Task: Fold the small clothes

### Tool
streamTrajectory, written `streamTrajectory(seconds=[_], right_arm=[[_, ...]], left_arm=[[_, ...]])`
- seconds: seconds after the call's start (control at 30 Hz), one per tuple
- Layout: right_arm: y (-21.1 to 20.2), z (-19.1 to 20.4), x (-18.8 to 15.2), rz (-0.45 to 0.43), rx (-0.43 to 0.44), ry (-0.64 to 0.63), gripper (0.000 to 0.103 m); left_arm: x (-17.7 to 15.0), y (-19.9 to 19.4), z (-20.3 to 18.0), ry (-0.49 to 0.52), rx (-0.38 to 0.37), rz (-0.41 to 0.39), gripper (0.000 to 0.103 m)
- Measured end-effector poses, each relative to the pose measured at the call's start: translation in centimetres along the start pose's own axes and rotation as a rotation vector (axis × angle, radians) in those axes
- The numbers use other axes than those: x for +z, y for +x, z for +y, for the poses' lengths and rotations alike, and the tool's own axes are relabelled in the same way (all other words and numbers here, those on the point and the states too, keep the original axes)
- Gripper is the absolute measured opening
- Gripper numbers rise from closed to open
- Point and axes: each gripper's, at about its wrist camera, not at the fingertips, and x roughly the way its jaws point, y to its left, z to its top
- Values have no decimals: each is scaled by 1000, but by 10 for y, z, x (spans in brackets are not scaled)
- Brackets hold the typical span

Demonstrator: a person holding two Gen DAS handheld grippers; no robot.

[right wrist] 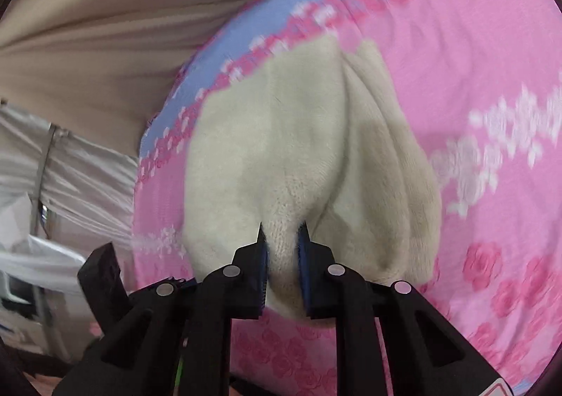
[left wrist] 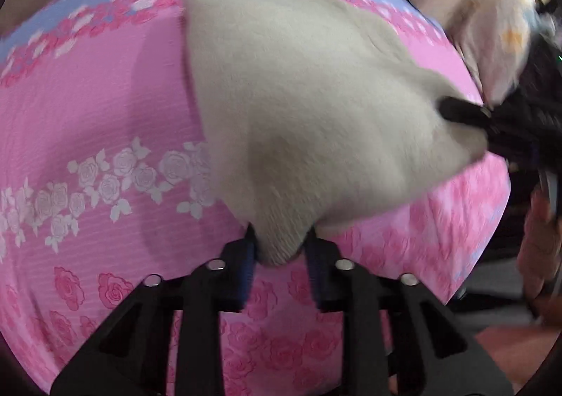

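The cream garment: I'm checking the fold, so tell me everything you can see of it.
The cream garment looks soft and fleecy, knit-textured near the edges. It lies partly lifted over the pink rose-print sheet, creased lengthwise. The left gripper pinches one edge, the right gripper another. Its type is unclear.

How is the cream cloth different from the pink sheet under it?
The cream cloth is plain and fuzzy; the pink sheet is printed with roses and edged in blue. The cloth is small and pulled up into folds; the sheet spreads wide and flat beneath it. The left gripper and right gripper each pinch the cloth, not the sheet. Both are soft fabric.
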Motion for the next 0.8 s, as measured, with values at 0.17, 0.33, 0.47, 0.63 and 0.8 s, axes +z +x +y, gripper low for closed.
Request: streamTrajectory(seconds=[0.17,0.33,0.47,0.63,0.8], right_arm=[[-22,2,1,-42,-86,-97,12],[14,-76,-31,63,-237,69,10],[-32,-38,-20,-72,-196,17,17],[-16,37,20,-88,-142,-145,18],[85,44,33,70,-378,-286,18]], left_arm=[[-4,-34,4,5,20,-85,20],[-35,2,18,-33,71,71,17],[-31,-58,23,-57,-6,-72,26],[21,-77,4,-14,23,-169,43],[48,-22,-22,55,150,-116,61]])
